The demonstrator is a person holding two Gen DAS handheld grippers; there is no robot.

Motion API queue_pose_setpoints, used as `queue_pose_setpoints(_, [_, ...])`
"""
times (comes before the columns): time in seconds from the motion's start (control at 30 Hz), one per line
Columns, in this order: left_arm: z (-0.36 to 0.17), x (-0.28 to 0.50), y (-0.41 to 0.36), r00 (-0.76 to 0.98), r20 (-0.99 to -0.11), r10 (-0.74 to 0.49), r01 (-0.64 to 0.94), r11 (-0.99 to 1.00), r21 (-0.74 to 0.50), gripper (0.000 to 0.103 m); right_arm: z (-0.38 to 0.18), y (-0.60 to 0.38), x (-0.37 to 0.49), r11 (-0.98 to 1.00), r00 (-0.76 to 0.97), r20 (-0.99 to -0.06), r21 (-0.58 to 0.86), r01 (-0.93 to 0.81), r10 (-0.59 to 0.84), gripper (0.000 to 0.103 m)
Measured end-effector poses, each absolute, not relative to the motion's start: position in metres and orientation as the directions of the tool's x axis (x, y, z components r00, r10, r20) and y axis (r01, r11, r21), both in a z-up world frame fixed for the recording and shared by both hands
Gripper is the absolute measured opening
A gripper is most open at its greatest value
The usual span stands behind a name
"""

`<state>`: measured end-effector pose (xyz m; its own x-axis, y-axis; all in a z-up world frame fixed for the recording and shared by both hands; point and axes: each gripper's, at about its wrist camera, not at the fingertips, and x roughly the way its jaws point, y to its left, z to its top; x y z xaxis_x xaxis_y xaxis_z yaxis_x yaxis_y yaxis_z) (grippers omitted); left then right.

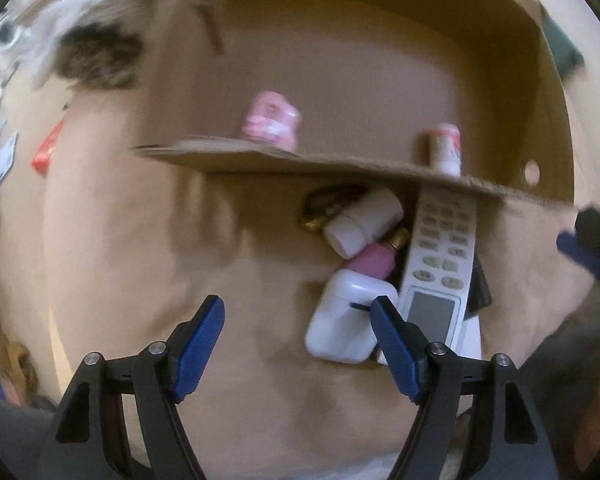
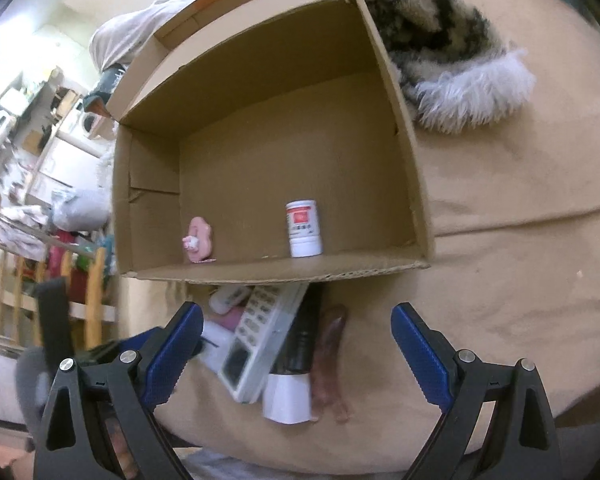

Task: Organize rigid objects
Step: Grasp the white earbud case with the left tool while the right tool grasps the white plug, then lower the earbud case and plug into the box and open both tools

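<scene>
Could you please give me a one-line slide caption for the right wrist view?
Open right hand-held gripper hovers over a remote control beside a cardboard box holding a white bottle.

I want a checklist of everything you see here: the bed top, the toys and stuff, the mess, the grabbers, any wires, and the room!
Surface: tan blanket, wrinkled.
Job's things: open cardboard box holding a white bottle with a red label, upright, and a small pink toy. In front of the box lies a pile: white remote, white bottle on its side, pink bottle, white case.
Clutter: furry black-and-white thing beside the box.
Grippers: left gripper open and empty; right gripper open and empty, above the pile.
Cables: nothing seen.
Surroundings: crowded shelves, wooden rail.
</scene>
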<state>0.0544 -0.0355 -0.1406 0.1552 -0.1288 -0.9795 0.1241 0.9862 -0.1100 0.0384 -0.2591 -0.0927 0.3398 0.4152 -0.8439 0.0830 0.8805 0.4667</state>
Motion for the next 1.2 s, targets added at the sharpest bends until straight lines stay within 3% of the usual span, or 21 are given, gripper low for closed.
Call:
queue_pose_setpoints(0.13, [-0.148, 0.051, -0.053, 0.135, -0.981, -0.137, 0.175, 0.978, -0.112, 0.071, -0.095, -0.264, 0.041, 0.87, 0.338, -0.841, 0.481, 0.107, 0.423, 0.102])
queue_pose_setpoints(0.2, [-0.153, 0.051, -0.061, 0.125, -0.984, -0.126, 0.202, 0.974, -0.099, 0.065, -0.097, -0.265, 0.041, 0.869, 0.334, -0.842, 0.482, 0.113, 0.424, 0.102])
queue_pose_setpoints(0.27, [-0.157, 0.051, -0.065, 0.114, -0.986, -0.123, 0.215, 0.972, -0.096, 0.057, -0.099, -0.264, 0.041, 0.872, 0.324, -0.847, 0.477, 0.114, 0.421, 0.102])
queue_pose_setpoints(0.3, [-0.158, 0.052, -0.065, 0.114, -0.986, -0.125, 0.214, 0.972, -0.098, 0.044, -0.101, -0.263, 0.041, 0.876, 0.316, -0.853, 0.469, 0.114, 0.415, 0.102])
queue_pose_setpoints(0.33, [-0.158, 0.052, -0.066, 0.111, -0.986, -0.124, 0.215, 0.972, -0.098, 0.04, -0.102, -0.262, 0.041, 0.881, 0.308, -0.859, 0.459, 0.112, 0.408, 0.102])
queue_pose_setpoints(0.53, [-0.158, 0.054, -0.054, 0.109, -0.989, -0.104, 0.165, 0.983, -0.085, 0.039, -0.114, -0.244, 0.034, 0.923, 0.211, -0.908, 0.38, 0.05, 0.362, 0.099])
queue_pose_setpoints(0.67, [-0.159, 0.058, -0.04, 0.098, -0.992, -0.081, 0.088, 0.994, -0.072, 0.039, -0.127, -0.22, 0.023, 0.947, 0.111, -0.94, 0.318, -0.056, 0.322, 0.078])
queue_pose_setpoints(0.77, [-0.16, 0.059, -0.038, 0.094, -0.993, -0.074, 0.075, 0.995, -0.067, 0.039, -0.137, -0.197, 0.012, 0.948, 0.057, -0.953, 0.289, -0.136, 0.299, 0.055])
queue_pose_setpoints(1.2, [-0.17, 0.065, -0.034, 0.09, -0.994, -0.054, 0.087, 0.995, -0.047, 0.04, -0.159, -0.133, 0.001, 0.946, 0.088, -0.982, 0.137, -0.294, 0.169, 0.055])
